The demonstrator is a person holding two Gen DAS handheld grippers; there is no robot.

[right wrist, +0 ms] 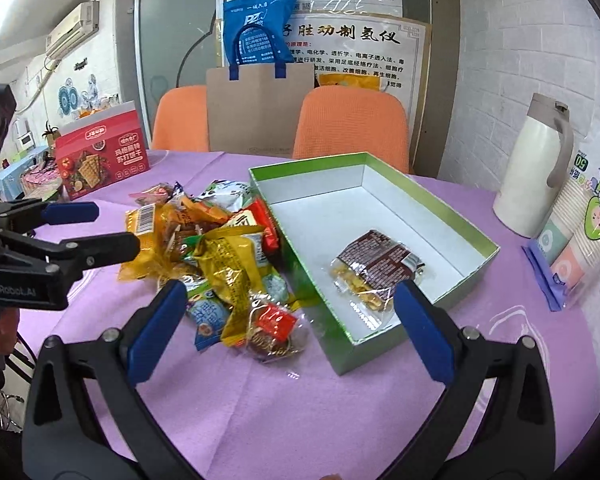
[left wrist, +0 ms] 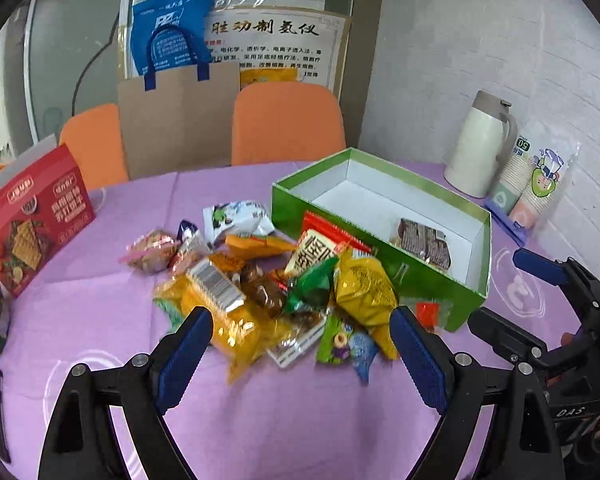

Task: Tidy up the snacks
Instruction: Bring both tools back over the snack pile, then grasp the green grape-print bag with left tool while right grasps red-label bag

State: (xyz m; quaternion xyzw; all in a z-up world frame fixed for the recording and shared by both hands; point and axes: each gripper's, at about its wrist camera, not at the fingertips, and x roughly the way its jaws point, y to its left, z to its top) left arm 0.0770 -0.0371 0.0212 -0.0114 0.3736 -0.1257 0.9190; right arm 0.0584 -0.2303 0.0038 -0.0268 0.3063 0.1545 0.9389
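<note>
A heap of snack packets (left wrist: pixel 276 288) (right wrist: pixel 220 256) lies on the purple tablecloth, left of an open green box (left wrist: pixel 440 284) (right wrist: pixel 384 340) with a white inside. One brown packet (left wrist: pixel 424 240) (right wrist: pixel 376 268) lies in the box. My left gripper (left wrist: pixel 300 352) is open above the near edge of the heap, nothing between its blue pads. My right gripper (right wrist: pixel 288 328) is open over the box's near left corner and a red-labelled packet (right wrist: pixel 274 322), holding nothing. Each gripper shows in the other's view, the right gripper (left wrist: pixel 512 280) at the right edge, the left gripper (right wrist: pixel 100 228) at the left.
A red cracker box (left wrist: pixel 32 220) (right wrist: pixel 100 160) stands at the table's left. A cream thermos jug (left wrist: pixel 480 144) (right wrist: pixel 536 172) and packs of paper cups (left wrist: pixel 536 184) (right wrist: pixel 580 236) stand at the right. Two orange chairs (left wrist: pixel 288 124) (right wrist: pixel 352 124) and a cardboard sheet are behind the table.
</note>
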